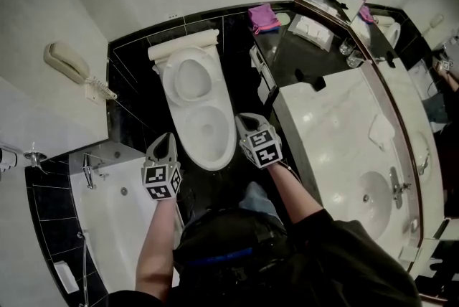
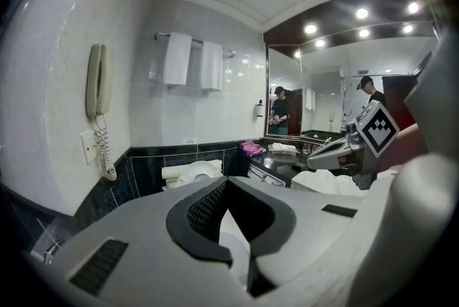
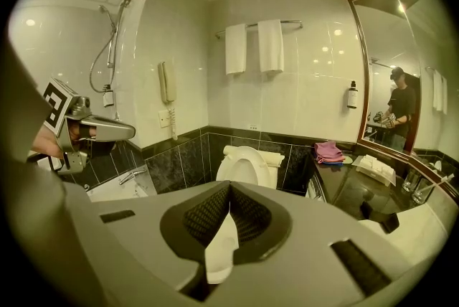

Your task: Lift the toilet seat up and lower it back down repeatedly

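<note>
Flanking the front of the bowl (image 1: pixel 206 133) with both tools: left gripper (image 1: pixel 169 135) just beside its left rim, right gripper (image 1: pixel 245 119) just beside its right rim and a little further forward. Both shut, tips together with nothing pinched; only the white bowl below showing through the gap behind the tips in each gripper view. Seat (image 1: pixel 190 78) up, tilted back toward the tank (image 1: pixel 183 44) at the far end of the bowl, so ahead of both tools and above the rim, touched by neither. Long axis of the bowl running away from the body and passing between the two grippers, slanted slightly, with the hinge end toward the left side of the head view. Judging from that, probably at the lowering step: reaching forward and up along the axis to the seat's top edge, then drawing it back toward the body. Hard to call either hand much nearer: right further forward, left more in line with the seat. Closed tips probably enough to hook or nudge that edge, though worth keeping contact on the way down to stop a slam.
</note>
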A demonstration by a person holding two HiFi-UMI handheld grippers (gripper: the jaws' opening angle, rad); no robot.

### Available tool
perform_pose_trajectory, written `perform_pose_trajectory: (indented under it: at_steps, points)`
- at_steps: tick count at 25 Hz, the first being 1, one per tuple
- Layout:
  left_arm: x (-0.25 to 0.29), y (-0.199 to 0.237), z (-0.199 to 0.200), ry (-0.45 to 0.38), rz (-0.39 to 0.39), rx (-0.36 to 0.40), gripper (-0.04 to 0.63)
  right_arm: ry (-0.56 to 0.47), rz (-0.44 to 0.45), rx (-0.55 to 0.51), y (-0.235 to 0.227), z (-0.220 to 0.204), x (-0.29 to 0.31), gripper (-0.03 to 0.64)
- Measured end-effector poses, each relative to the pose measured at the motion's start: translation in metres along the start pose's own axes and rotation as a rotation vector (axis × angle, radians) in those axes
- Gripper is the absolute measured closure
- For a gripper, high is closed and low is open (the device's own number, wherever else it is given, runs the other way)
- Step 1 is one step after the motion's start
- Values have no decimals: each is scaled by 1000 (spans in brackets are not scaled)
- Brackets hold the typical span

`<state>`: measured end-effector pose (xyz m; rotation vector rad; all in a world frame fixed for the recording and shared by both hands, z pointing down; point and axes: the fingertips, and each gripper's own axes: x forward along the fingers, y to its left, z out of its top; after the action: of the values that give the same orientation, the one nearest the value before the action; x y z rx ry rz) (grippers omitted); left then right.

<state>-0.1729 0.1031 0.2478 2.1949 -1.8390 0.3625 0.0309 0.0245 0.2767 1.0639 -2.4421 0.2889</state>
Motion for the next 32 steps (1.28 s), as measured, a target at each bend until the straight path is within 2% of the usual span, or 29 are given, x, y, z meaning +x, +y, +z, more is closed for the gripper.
perform_pose_trajectory:
  at_steps: [9, 16, 17, 22, 27, 32]
  points:
    - [15, 4, -11, 32, 6, -19, 609, 15, 29, -37, 1, 6, 23, 604]
    - [46, 7, -18, 63, 21, -51, 609, 29, 11, -130, -19, 24, 61, 588]
    - [53, 8, -19, 69, 25, -54, 609, 32, 14, -137, -25, 27, 69, 552]
    - [94, 12, -27, 105, 56, -63, 607, 46, 91, -154, -43, 24, 125, 486]
    - [152, 21, -38, 128, 68, -68, 607, 76, 116, -249, -71, 36, 190, 456]
    - [211, 32, -57, 149, 85, -76, 609, 94, 159, -332, -92, 37, 264, 397]
